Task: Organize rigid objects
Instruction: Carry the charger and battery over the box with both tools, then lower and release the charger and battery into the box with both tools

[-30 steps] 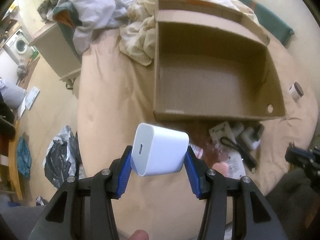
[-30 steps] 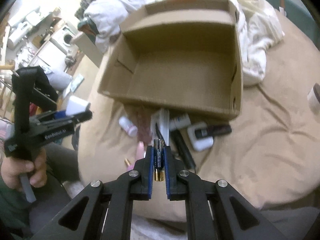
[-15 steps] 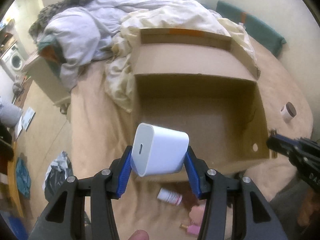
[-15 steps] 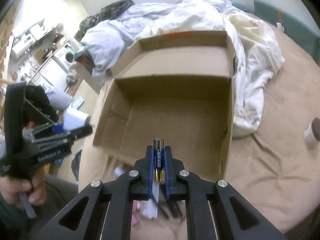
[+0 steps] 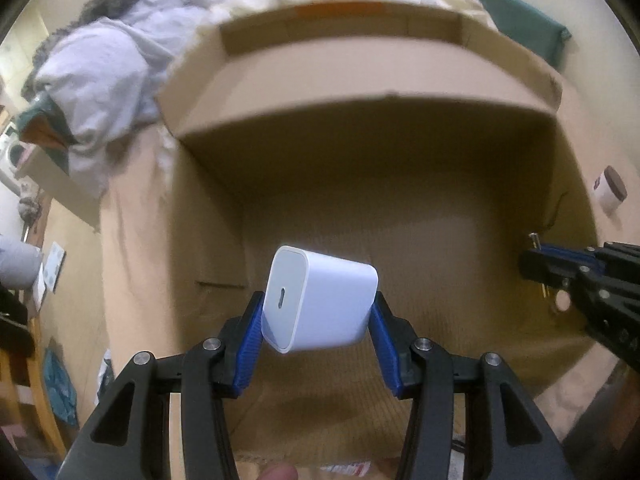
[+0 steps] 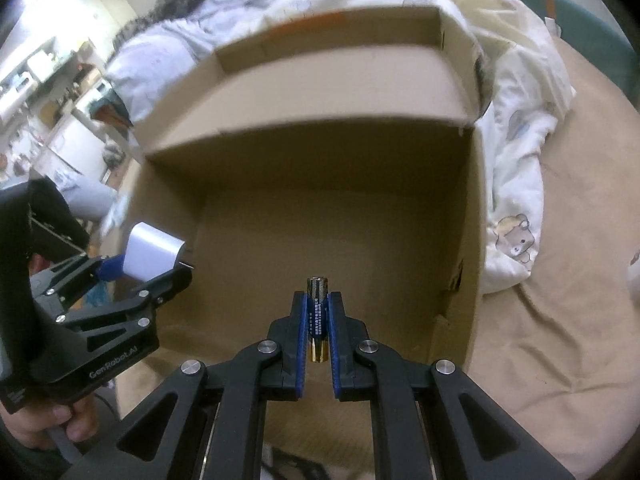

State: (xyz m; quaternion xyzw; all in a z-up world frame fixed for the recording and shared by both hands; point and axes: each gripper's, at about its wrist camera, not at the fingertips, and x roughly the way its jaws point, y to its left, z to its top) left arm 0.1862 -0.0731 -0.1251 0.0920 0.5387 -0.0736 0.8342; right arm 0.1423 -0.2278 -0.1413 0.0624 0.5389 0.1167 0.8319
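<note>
My left gripper [image 5: 318,308] is shut on a white USB charger block [image 5: 320,300] and holds it over the open cardboard box [image 5: 360,80]. It also shows in the right wrist view [image 6: 148,258], at the box's left side. My right gripper [image 6: 318,312] is shut on a black and gold battery [image 6: 318,312], held over the box floor [image 6: 320,220]. The right gripper enters the left wrist view [image 5: 536,256] at the box's right wall. The box floor shows bare.
The box lies on a tan bedsheet [image 6: 560,320]. Crumpled white bedding [image 6: 520,140] lies behind and to the right of the box. A small white jar with a brown lid [image 5: 610,190] stands right of the box. Floor and furniture [image 5: 36,240] are at left.
Both grippers have moved forward and over the box with their objects still held. The loose items in front of the box have dropped out of view.
</note>
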